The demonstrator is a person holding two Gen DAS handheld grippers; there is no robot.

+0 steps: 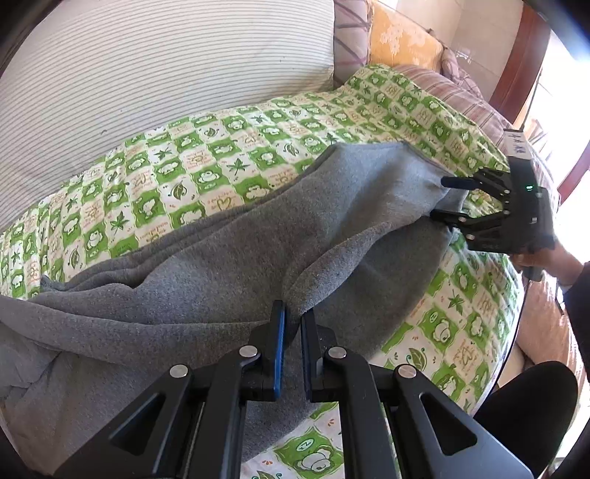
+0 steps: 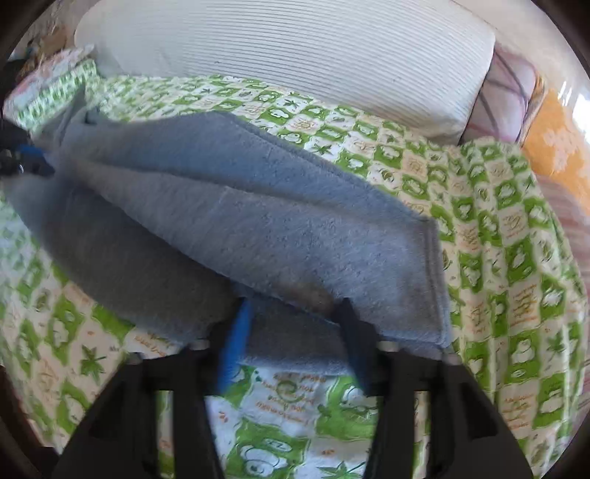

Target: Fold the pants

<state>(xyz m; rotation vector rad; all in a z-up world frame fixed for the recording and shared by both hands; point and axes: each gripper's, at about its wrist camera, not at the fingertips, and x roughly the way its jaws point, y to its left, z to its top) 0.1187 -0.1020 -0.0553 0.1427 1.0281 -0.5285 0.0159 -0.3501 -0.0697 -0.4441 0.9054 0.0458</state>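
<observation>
The grey pants (image 1: 228, 235) lie stretched across the bed (image 1: 206, 154), on its green-and-white checked quilt with frog and leaf prints, and everything here is placed against them. Beyond the pants, along the far side of the bed, sits a big white striped pillow (image 1: 155, 66), with a purple-lined cushion (image 1: 350, 33) and an orange patterned cushion (image 1: 402, 40) off past its end. The left hand-held gripper (image 1: 293, 317) is clamped tight on a pinched ridge of the pants' grey cloth at their near edge, its blue-padded fingers (image 1: 279, 350) pressed almost together with the fabric rising between them. At the opposite end of the pants, by the hemmed leg opening, the right hand-held gripper (image 1: 448, 197) has its jaws spread wide; in its own blurred view (image 2: 295, 313) the folded edge of the pants lies between the fingers, the pads standing off the cloth on either side. The person's hand (image 1: 542, 254) grips that tool just outside the pants' end, near the edge of the bed.
</observation>
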